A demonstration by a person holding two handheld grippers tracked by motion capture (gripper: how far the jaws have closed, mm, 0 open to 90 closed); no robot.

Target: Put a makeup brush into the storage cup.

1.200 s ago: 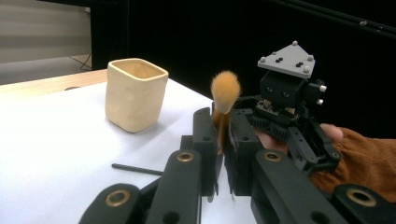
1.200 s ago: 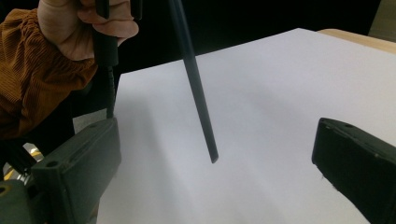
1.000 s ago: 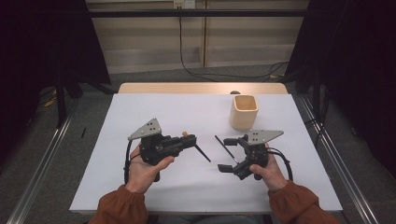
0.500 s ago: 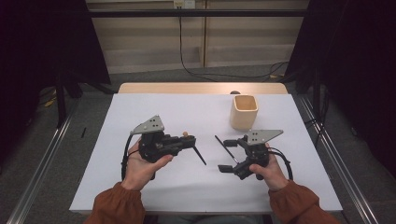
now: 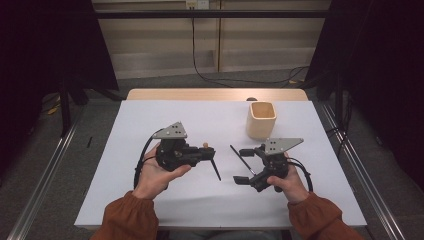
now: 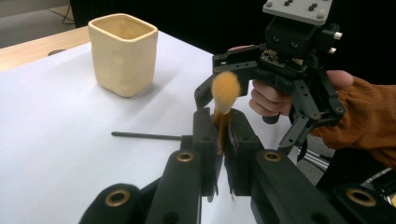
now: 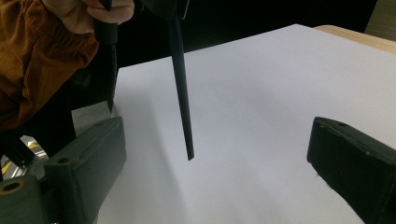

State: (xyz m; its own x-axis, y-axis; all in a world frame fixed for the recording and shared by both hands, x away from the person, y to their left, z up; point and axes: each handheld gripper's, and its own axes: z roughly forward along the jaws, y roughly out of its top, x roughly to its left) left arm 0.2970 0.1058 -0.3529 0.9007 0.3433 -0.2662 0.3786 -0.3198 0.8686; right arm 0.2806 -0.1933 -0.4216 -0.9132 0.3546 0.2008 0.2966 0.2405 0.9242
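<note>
My left gripper [image 5: 207, 152] is shut on a small brush [image 6: 225, 91] with an orange tuft. Its thin black handle [image 5: 215, 170] slants down toward the white table [image 5: 150, 115] without touching it. In the left gripper view the jaws [image 6: 222, 135] pinch the brush just below the tuft. My right gripper [image 5: 244, 165] is held a little to the right with its jaws wide open and nothing between the pads. In the right gripper view [image 7: 219, 177] the brush handle [image 7: 182, 93] hangs ahead. A thin black rod [image 5: 239, 156] lies on the table beside the right gripper's jaws.
A cream square cup [image 5: 261, 120] stands upright on the table behind the right gripper, also in the left gripper view [image 6: 123, 53]. A wooden strip [image 5: 215, 94] borders the far edge. Metal rails run along both sides of the table.
The left gripper has shifted slightly to the right with the brush, whose handle now hangs a bit steeper. The right gripper has not moved.
</note>
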